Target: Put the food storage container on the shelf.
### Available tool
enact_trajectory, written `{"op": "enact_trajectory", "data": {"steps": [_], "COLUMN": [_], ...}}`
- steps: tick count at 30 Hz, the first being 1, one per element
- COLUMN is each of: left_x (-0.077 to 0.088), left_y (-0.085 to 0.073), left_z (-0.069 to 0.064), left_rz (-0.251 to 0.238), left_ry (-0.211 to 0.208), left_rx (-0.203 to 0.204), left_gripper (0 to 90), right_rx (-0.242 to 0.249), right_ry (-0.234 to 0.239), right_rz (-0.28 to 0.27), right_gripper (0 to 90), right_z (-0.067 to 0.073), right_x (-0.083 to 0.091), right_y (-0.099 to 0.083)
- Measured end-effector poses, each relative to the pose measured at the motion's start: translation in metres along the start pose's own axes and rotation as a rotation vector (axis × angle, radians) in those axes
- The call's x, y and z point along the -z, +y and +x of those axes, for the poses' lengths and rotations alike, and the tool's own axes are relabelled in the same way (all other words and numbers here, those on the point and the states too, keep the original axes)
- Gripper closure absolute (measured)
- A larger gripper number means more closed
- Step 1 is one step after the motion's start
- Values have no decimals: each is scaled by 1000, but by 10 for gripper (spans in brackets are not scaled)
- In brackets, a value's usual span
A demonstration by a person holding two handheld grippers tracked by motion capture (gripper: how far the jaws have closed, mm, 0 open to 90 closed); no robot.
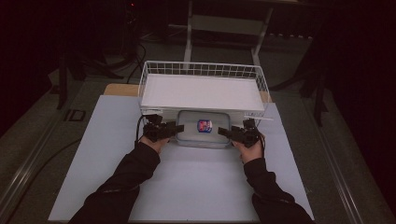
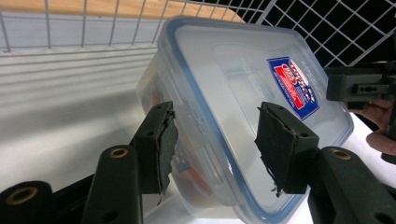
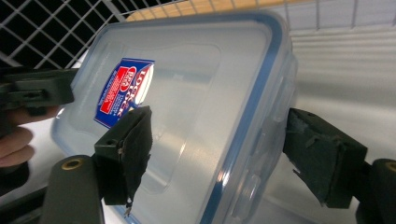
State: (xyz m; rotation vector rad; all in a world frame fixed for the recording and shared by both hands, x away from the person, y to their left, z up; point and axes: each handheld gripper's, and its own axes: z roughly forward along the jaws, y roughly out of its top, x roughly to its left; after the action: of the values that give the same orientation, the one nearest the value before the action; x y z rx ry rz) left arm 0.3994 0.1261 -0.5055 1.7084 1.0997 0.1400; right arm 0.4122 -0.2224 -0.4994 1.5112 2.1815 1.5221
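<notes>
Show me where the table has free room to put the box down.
The white mat lies bare between the two forearms, and down its left and right margins outside them. The flat top of the wire rack is bare too. It is crowded at the rack's front edge, where the box sits between the left tool and right tool.

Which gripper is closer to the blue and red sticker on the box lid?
Right, as far as I can tell. The right gripper sits just off the sticker on the container; the left gripper is slightly farther away.
</notes>
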Motion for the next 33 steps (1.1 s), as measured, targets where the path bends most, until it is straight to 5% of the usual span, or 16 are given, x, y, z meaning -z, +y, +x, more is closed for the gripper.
{"op": "enact_trajectory", "data": {"steps": [3,7,12,16,17,18,21,26,29,33], "left_x": [-2,-2,5,13,21,25,36,52,60,75], "left_y": [0,0,1,-2,-4,-4,-9,-19,-24,-35], "left_z": [2,2,-2,-5,-12,-12,-17,-32,-40,-51], "left_rz": [-1,0,-1,-6,-19,-23,-32,-15,-6,-14], "left_ry": [10,21,7,-17,-34,-34,-65,-113,-123,-127], "left_rx": [20,11,25,16,40,6,-10,-42,-55,-69], "left_gripper": [433,411,342,248,213,179,140,11,10,3], "right_rx": [-10,50,23,84,88,104,149,177,187,244], "right_ry": [-41,-71,-65,-89,-87,-94,-93,-29,-2,59], "right_rz": [6,-28,-28,-56,-58,-57,-51,-47,-46,-7], "right_gripper": [261,255,263,262,262,263,271,314,334,536], "right_z": [6,4,9,8,9,12,21,38,46,72], "right_x": [0,-3,3,11,15,19,28,38,39,38], "right_y": [3,5,2,-1,-2,-3,-6,-11,-14,-26]}}
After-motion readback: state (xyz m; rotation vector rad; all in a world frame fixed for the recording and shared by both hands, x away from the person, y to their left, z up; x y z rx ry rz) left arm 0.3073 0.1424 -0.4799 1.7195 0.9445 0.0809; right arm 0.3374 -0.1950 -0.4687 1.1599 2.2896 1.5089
